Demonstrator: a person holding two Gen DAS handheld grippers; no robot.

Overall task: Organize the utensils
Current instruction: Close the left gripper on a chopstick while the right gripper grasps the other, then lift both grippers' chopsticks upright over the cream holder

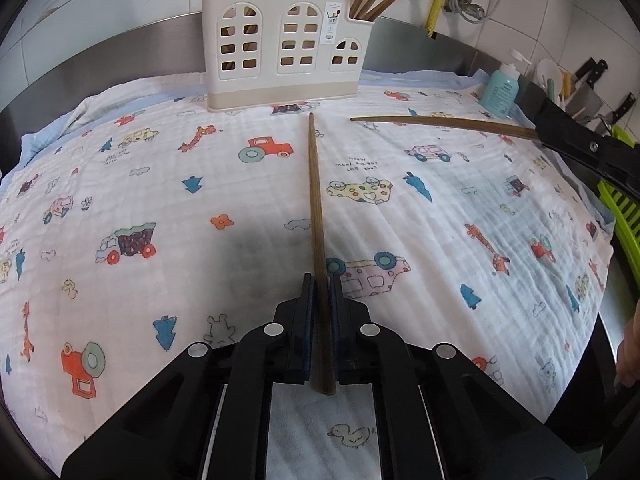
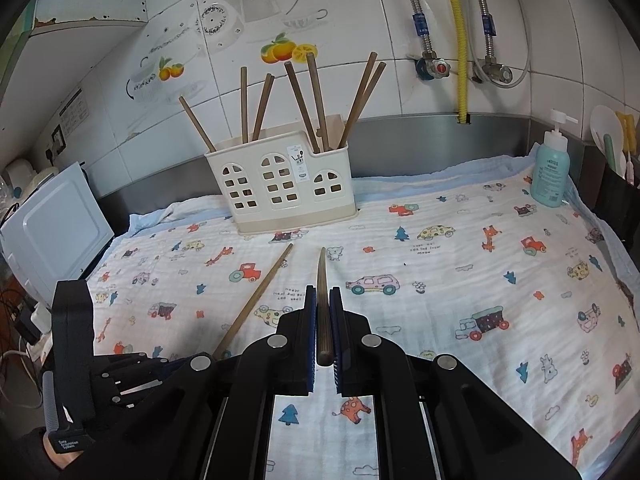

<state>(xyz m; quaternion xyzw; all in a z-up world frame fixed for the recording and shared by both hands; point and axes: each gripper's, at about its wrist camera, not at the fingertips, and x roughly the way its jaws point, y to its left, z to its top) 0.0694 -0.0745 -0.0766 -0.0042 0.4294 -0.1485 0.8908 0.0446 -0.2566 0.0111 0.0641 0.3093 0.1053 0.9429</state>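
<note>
Chopsticks: one is clamped in the left gripper, one in the right gripper (others stand in the holder).

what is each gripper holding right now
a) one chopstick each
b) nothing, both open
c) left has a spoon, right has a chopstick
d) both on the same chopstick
a: the left gripper is shut on one chopstick and the right gripper is shut on another chopstick, in front of the holder.
</note>
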